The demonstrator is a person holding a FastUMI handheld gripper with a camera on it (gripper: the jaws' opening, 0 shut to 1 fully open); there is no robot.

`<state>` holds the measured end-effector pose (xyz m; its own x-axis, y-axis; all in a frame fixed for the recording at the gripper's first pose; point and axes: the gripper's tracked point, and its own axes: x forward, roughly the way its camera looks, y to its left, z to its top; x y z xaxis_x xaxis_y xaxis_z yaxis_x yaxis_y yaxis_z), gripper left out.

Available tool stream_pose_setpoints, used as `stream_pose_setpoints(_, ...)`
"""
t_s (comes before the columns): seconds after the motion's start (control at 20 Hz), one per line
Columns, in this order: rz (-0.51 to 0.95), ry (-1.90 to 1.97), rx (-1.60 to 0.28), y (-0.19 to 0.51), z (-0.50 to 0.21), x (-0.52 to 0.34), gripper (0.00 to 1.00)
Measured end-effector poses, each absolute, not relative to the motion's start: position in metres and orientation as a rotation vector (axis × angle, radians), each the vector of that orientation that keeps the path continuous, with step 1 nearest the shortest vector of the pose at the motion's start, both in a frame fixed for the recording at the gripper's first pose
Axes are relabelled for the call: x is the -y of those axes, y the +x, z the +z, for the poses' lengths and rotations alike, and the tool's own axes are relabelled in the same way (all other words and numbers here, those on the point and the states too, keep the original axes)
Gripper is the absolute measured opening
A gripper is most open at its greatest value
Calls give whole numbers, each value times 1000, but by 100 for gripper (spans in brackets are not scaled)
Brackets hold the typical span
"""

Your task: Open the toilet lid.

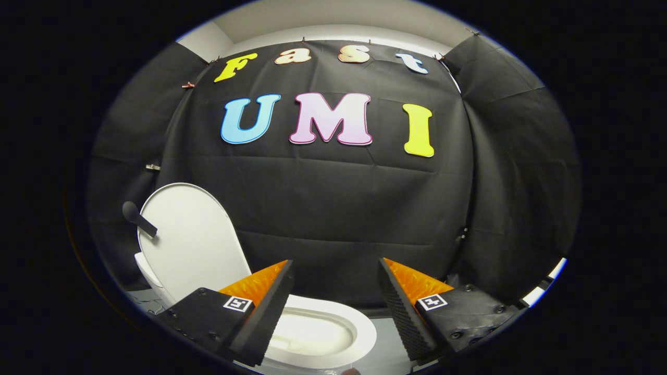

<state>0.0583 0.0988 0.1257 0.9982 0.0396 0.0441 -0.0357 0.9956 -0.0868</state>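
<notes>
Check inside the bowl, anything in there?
Bowl looks bare white under the raised lid; its near left part is hidden by the open gripper's finger.

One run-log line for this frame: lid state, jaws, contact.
white oval toilet lid: raised upright | white toilet seat ring: down, bowl exposed | gripper: jaws open, holding nothing, above the bowl, apart from lid

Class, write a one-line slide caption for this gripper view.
Open gripper above toilet bowl, the lid already raised upright.
</notes>
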Motion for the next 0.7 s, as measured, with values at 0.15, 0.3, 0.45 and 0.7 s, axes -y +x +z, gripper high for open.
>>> stream_pose_setpoints(0.15,41,-76,45,57,127,-99,99)
stream_pose_setpoints(0.3,38,-83,45,58,127,-98,99)
stream_pose_setpoints(0.45,39,-73,44,57,126,-97,99)
stream_pose_setpoints(0.7,44,-70,34,56,123,-99,99)
